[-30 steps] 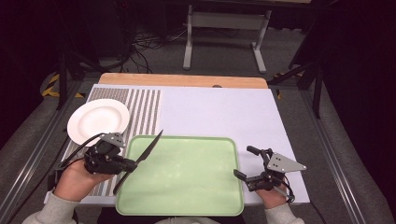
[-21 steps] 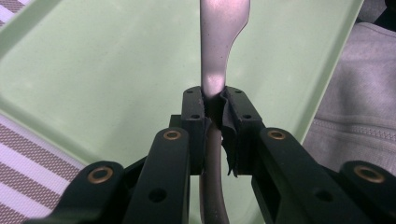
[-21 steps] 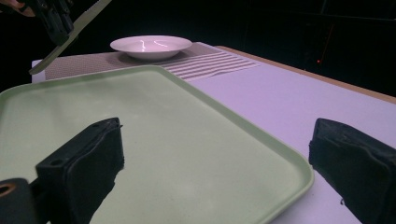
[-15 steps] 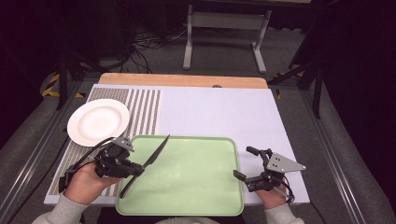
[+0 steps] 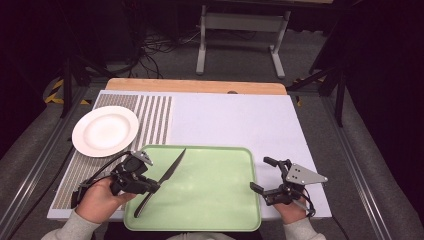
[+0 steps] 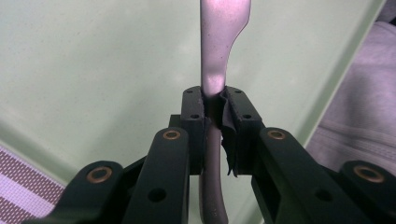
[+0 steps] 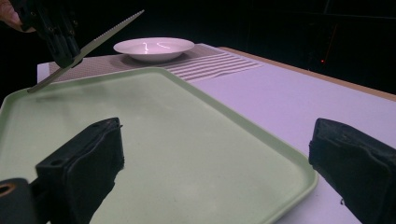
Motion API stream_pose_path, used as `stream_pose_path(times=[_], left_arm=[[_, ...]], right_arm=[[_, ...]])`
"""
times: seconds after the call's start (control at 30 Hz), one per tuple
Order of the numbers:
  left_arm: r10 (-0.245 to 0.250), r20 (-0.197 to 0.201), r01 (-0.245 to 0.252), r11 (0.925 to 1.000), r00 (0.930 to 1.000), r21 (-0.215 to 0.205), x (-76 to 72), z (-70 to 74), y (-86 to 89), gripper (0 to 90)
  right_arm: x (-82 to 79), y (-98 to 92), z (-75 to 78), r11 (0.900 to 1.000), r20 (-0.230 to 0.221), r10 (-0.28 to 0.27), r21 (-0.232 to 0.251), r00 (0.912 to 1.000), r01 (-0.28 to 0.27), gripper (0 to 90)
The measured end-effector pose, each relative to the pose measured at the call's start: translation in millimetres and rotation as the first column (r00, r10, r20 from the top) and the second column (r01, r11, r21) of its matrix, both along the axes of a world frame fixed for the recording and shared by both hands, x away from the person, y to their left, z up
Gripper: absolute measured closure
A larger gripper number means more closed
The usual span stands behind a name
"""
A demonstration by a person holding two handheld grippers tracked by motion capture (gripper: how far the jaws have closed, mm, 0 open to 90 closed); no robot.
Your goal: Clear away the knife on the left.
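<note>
A metal knife [image 5: 162, 180] is clamped near its middle in my left gripper [image 5: 150, 186], which is shut on it above the left part of the pale green tray [image 5: 210, 200]. Its blade points up and away toward the tray's far edge. In the left gripper view the knife [image 6: 215, 70] runs straight up between the closed pads, over the tray [image 6: 93, 70]. My right gripper [image 5: 264, 175] stands open at the tray's right rim, holding nothing. In the right gripper view the knife [image 7: 88, 46] hangs tilted over the tray [image 7: 187, 140], held by the left gripper [image 7: 60, 44].
A white plate [image 5: 105, 131] rests on the striped mat [image 5: 155, 120] at the left, beyond the tray; the plate [image 7: 154, 48] also appears far off in the right gripper view. The light table surface [image 5: 235, 120] stretches behind the tray to a wooden far edge [image 5: 195, 86].
My left gripper has carried the knife lower and a little toward the person's side, over the tray's left part. The right gripper has stayed put.
</note>
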State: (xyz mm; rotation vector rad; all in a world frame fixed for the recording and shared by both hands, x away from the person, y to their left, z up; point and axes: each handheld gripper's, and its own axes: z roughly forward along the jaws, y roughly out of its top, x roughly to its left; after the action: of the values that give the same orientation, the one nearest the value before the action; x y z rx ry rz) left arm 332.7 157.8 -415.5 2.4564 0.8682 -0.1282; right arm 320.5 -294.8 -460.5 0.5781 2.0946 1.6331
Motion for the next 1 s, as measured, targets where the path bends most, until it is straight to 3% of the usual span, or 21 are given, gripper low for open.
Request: stream_pose_path(times=[0.3, 1.0], left_arm=[[0.025, -0.012, -0.024, 0.9977, 0.9996, 0.064, 5.0, -11.8, -5.2, 80.0], [0.053, -0.074, -0.047, 0.9959, 0.9959, 0.077, 13.3, -29.1, -10.5, 79.9]], right_arm=[[0.6, 0.4, -0.7, 1.0, -0.003, 0.002, 0.002, 1.0, -0.002, 3.8], [0.8, 0.3, -0.9, 1.0, -0.002, -0.001, -0.004, 1.0, 0.001, 3.8]])
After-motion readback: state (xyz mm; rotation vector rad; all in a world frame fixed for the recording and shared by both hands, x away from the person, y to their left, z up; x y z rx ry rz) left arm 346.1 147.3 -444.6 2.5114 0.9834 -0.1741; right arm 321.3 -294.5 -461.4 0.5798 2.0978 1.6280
